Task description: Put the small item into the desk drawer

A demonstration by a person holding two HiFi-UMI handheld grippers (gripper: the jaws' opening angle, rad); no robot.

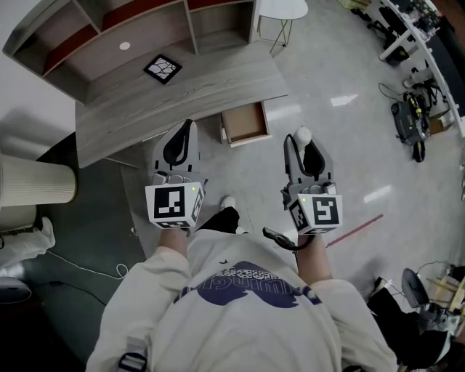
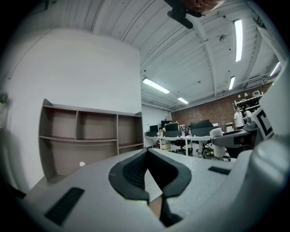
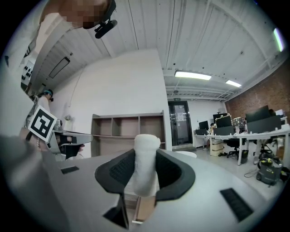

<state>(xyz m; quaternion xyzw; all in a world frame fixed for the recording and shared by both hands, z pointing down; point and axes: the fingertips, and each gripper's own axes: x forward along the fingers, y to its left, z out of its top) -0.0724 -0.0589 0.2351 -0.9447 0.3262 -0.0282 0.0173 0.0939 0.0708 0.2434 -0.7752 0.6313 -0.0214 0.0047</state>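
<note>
The small item [image 1: 303, 134] is a white, soft-looking cylinder, and my right gripper [image 1: 299, 139] is shut on it, holding it upright over the floor to the right of the open drawer [image 1: 245, 123]. In the right gripper view the item [image 3: 146, 167] stands between the dark pads [image 3: 118, 170], with the wooden drawer [image 3: 144, 209] showing below them. The drawer hangs pulled out from the grey wooden desk [image 1: 174, 102] and looks empty. My left gripper [image 1: 190, 126] is held just left of the drawer by the desk's front edge. Its jaws [image 2: 146, 154] are shut with nothing in them.
A black-and-white patterned square [image 1: 162, 69] lies on the desk, under a shelf unit [image 1: 109, 29]. A cream cylinder [image 1: 36, 183] stands at the left, a white round table [image 1: 283, 9] at the back, and floor equipment [image 1: 410, 120] at the right. Red tape [image 1: 360, 229] marks the floor.
</note>
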